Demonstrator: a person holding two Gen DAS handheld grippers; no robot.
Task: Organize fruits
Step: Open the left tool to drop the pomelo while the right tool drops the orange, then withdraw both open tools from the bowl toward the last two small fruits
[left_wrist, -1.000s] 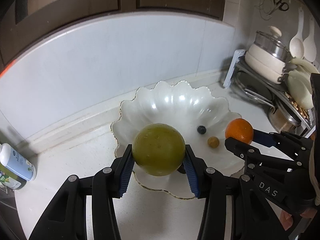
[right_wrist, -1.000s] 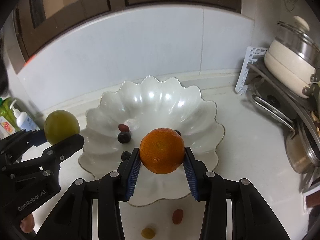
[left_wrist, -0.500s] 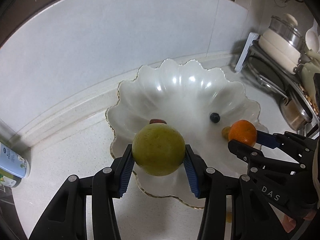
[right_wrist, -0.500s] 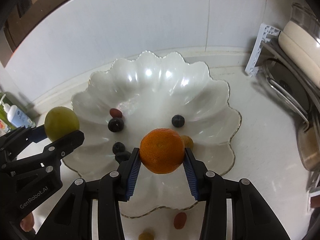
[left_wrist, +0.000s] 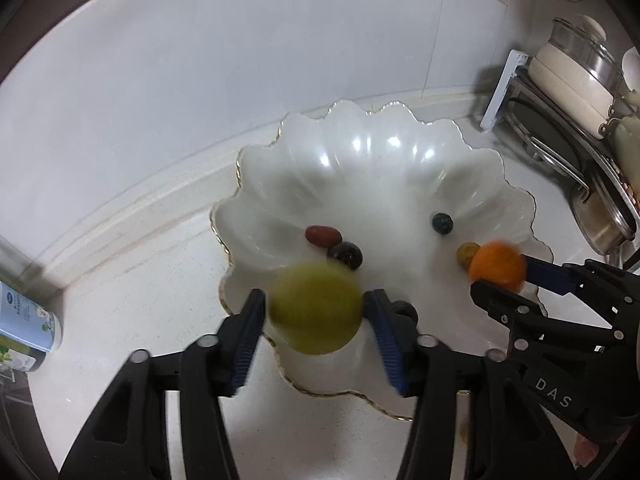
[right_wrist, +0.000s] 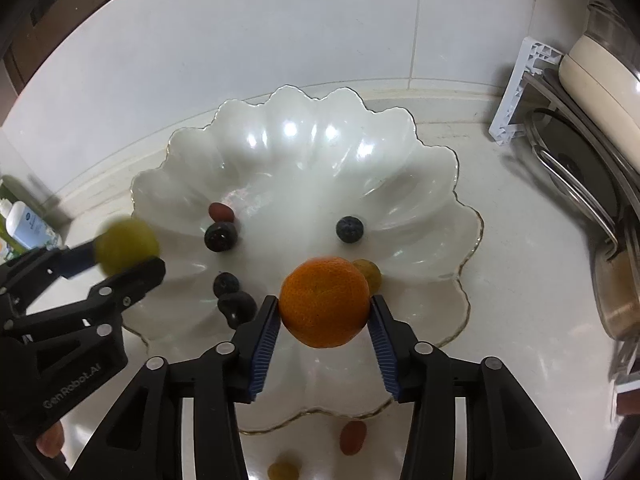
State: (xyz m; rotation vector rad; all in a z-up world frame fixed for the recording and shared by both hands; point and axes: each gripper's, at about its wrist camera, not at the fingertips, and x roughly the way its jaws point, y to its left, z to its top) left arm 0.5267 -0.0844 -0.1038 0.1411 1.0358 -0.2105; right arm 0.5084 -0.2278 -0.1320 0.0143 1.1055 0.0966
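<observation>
A white scalloped bowl (left_wrist: 380, 160) (right_wrist: 312, 152) sits on the pale counter, with several small dark, red and yellowish fruits in it. In the left wrist view, my left gripper (left_wrist: 314, 300) hangs over the bowl's near left rim. Its jaws are opening, and the blurred green round fruit (left_wrist: 316, 308) between them shows a gap at the left pad. In the right wrist view, my right gripper (right_wrist: 324, 300) hangs over the near right part of the bowl. Its jaws are opening too, and thin gaps show on both sides of the orange (right_wrist: 324, 302) between the pads.
A red fruit (right_wrist: 353, 436) and a yellow one (right_wrist: 283, 470) lie on the counter in front of the bowl. A bottle (left_wrist: 24, 320) stands at the left. A rack with pots and lids (right_wrist: 592, 100) fills the right side, and a tiled wall rises behind.
Both grippers sank closer over the bowl. Both pairs of jaws have widened off their fruit, and the green fruit now looks blurred.
</observation>
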